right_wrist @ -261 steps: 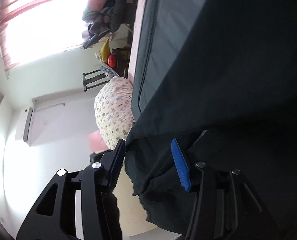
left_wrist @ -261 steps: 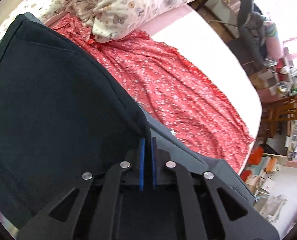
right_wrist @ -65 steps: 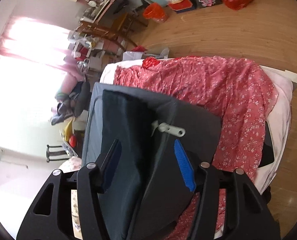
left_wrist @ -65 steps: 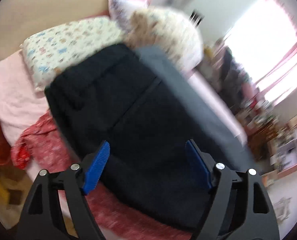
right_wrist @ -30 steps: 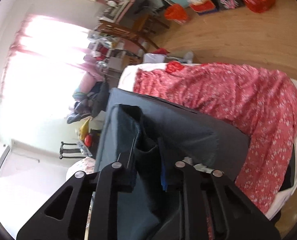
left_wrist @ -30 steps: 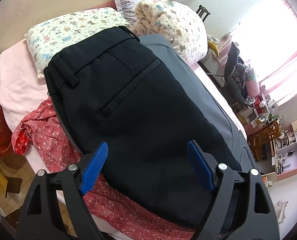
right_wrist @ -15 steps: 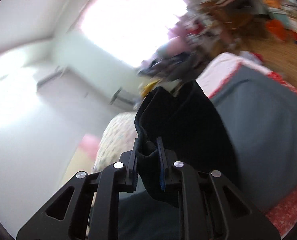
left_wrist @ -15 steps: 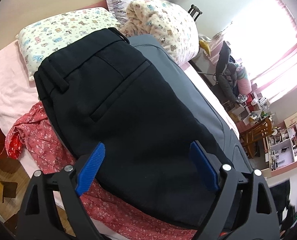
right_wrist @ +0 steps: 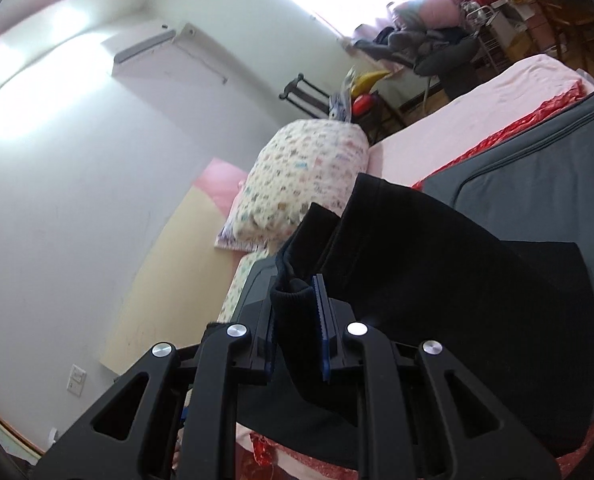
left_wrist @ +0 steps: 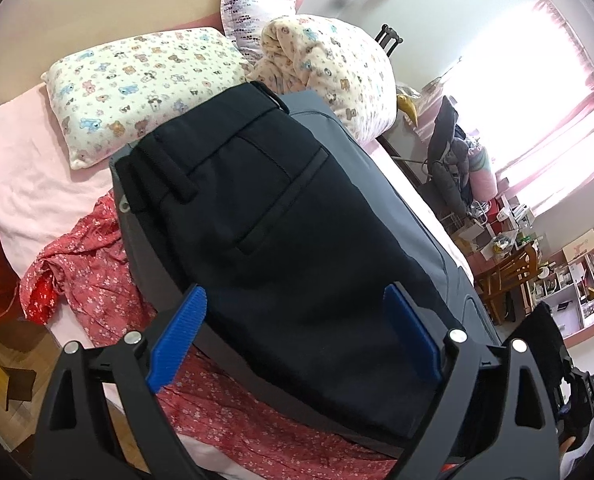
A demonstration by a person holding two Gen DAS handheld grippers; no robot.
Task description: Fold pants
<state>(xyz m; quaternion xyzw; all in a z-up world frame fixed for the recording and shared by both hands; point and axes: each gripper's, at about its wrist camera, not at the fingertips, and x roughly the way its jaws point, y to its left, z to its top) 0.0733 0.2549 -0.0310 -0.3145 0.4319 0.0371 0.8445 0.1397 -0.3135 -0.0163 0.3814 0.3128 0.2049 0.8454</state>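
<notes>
Pinching a bunched fold of the black pants [right_wrist: 437, 280], the right gripper [right_wrist: 297, 332] has its jaws nearly closed on the cloth. The left gripper [left_wrist: 297, 344] hovers, jaws opening wide and gripping nothing, above the pants spread on a grey mat [left_wrist: 397, 184], teddy-print pillow [left_wrist: 137, 88] beyond.

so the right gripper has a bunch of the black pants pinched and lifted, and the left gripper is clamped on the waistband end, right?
Not quite. The right gripper does pinch a lifted bunch of the black pants, but the left gripper grips nothing: in the left wrist view its jaws are wide and opening, poised over the pants, well short of the waistband.
</notes>
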